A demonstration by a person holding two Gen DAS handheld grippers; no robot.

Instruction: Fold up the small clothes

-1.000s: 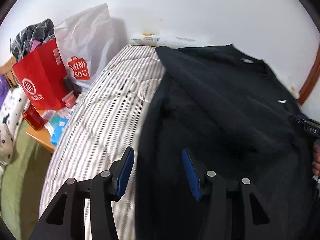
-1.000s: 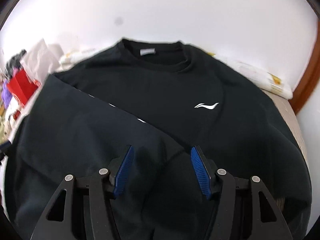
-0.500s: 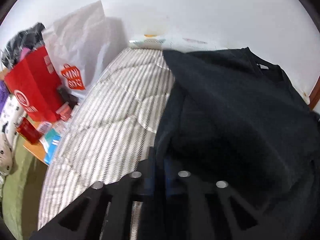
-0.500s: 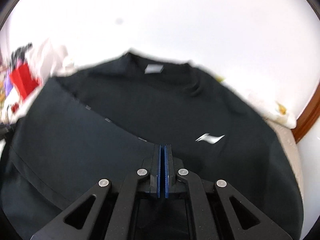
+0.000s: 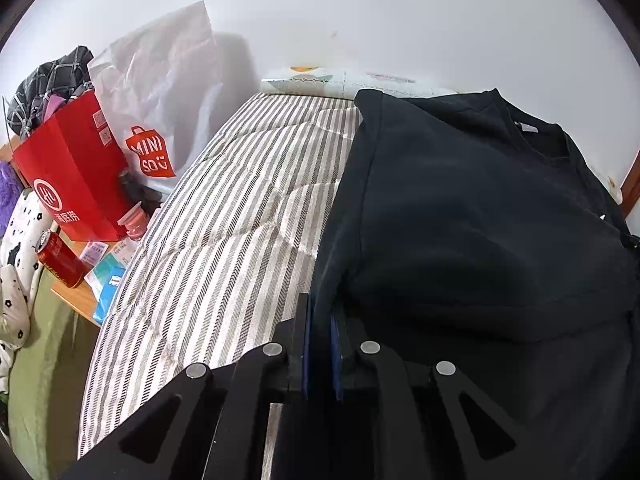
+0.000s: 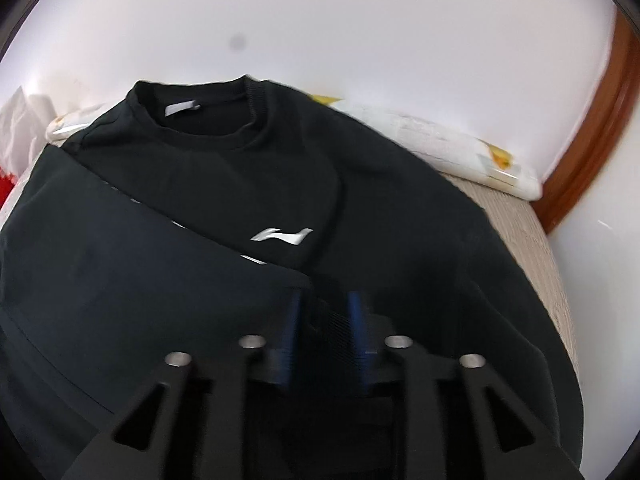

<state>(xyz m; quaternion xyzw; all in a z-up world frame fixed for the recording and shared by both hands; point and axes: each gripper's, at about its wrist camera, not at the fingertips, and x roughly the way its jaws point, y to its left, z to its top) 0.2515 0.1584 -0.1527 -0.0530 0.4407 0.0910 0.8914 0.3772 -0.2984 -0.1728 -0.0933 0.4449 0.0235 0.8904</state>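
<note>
Sweatshirt (image 5: 480,216) lies flat on the striped bed (image 5: 224,240). Left gripper (image 5: 320,344), open a second ago, now pinches its left edge. Right gripper (image 6: 325,320) snapped closed, jaws have just been reopening, cuff fabric between them, camera shifted sideways.

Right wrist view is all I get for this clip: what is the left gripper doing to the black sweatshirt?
Observer: The left gripper is shut, its fingers pinching the black sweatshirt at its side edge.
Operator: What lies beyond that edge?
Observer: Striped mattress, uncovered by the sweatshirt out to the bed's side.
Operator: Anything beside the bed?
Observer: A bedside table with a red paper bag and a red can on it.
</note>
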